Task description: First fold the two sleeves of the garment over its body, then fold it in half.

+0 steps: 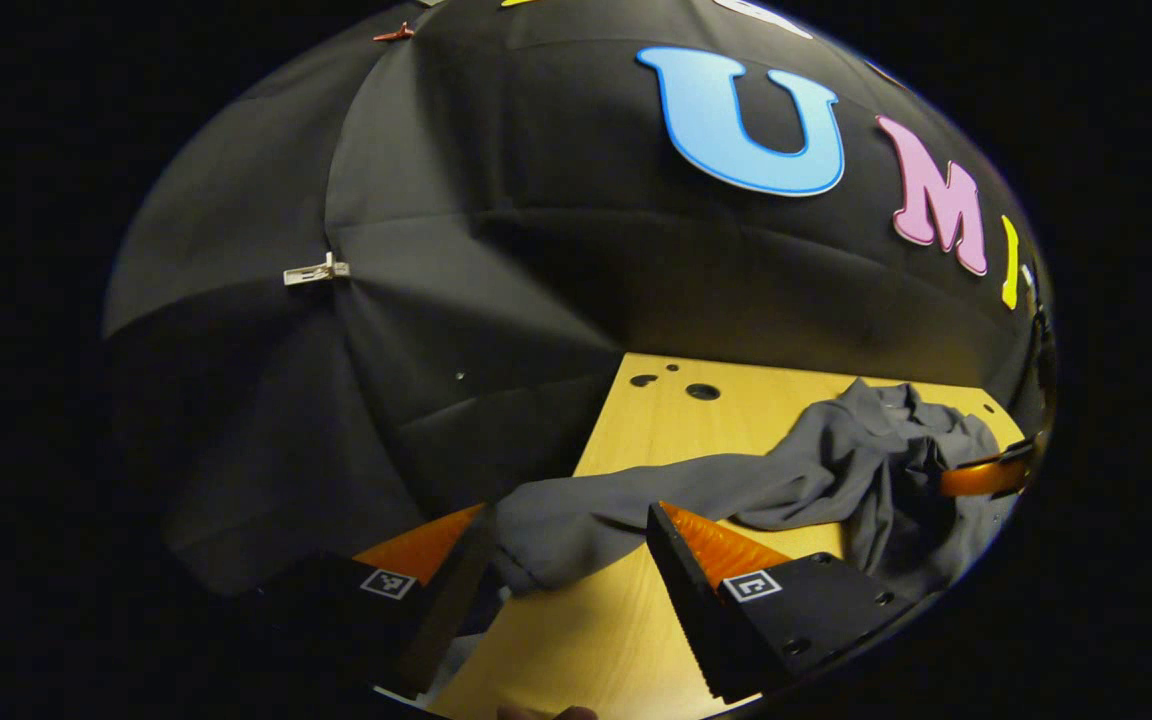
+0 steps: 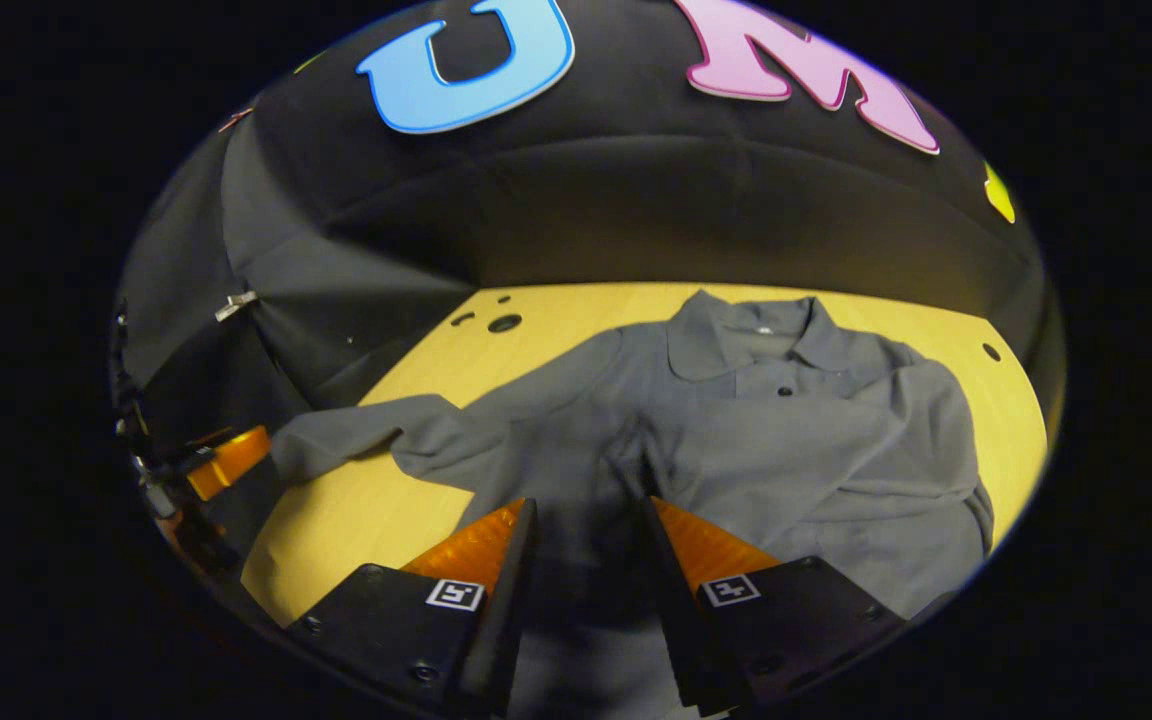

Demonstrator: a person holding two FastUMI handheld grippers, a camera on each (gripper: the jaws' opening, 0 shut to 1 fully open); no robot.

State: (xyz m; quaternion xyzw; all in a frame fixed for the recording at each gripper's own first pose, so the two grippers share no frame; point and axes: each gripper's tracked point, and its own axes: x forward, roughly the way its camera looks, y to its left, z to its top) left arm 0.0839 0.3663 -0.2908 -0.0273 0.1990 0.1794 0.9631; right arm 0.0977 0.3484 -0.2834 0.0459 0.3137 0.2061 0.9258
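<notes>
- The left claw (image 1: 571, 560) stood wide around the cuff of the outstretched sleeve (image 1: 626, 505), placed, I judge, to pinch it for the first fold.
- The right claw (image 2: 586, 560) hung wide over the garment (image 2: 736, 440), gripping nothing.
- One garment lay on the bench (image 2: 356, 520); one sleeve lay out, the other already over the body.

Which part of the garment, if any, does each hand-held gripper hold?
The left hand-held gripper has the sleeve's cuff end between its open fingers; whether they pinch it cannot be told. The right hand-held gripper, open over the shirt, holds nothing.
</notes>
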